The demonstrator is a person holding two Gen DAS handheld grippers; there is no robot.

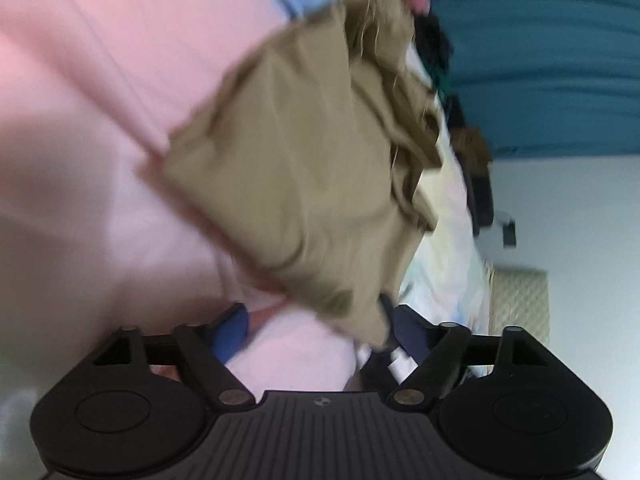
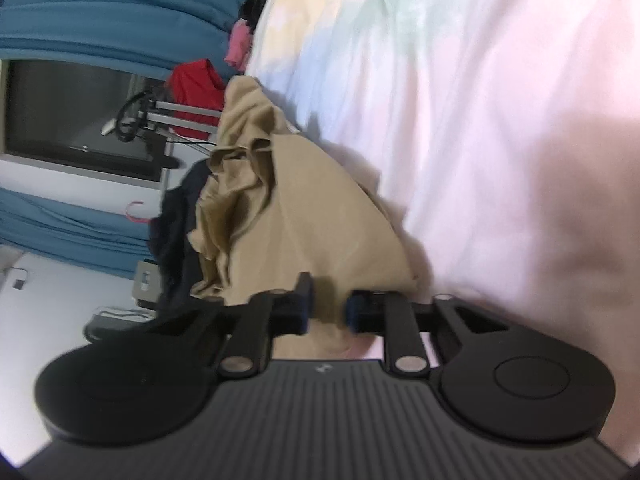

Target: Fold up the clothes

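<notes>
A pink sheet [image 1: 100, 128] is covering the bed, and a tan garment [image 1: 304, 168], folded into a rough square, is lying on it beside a heap of mixed clothes [image 1: 436, 52]. The left tool [image 1: 312, 324] is hanging released, its blue pads wide apart at the garment's near corner. The right tool [image 2: 328, 310] is sitting nearly clenched, tan cloth showing between its pads; I cannot tell whether they are pinching it.
</notes>
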